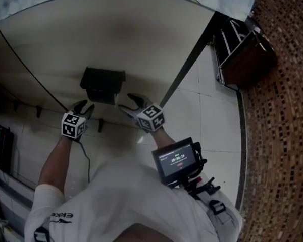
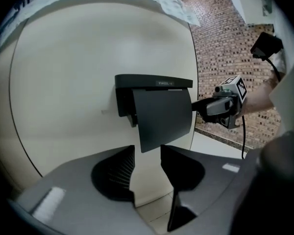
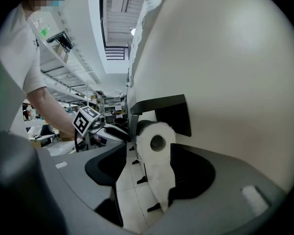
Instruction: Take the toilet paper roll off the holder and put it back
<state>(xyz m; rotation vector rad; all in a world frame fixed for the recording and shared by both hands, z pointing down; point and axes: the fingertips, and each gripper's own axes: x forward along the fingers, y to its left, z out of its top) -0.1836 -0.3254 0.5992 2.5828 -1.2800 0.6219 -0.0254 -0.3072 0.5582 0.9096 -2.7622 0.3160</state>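
Black hooks [image 1: 100, 125] sit on white tiles [image 1: 202, 110] beneath the left gripper [image 1: 85, 106]. A lit monitor [image 1: 178, 161] is behind the right gripper [image 1: 127, 103].

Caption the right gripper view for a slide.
Toilet paper roll on its black holder, between the open jaws of the right gripper; left gripper beyond.

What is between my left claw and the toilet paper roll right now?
The holder's black front flap hangs between the left claw and the roll; the left gripper view shows only the flap, hiding the roll.

White roll [image 3: 148, 150], black holder [image 2: 159, 112]
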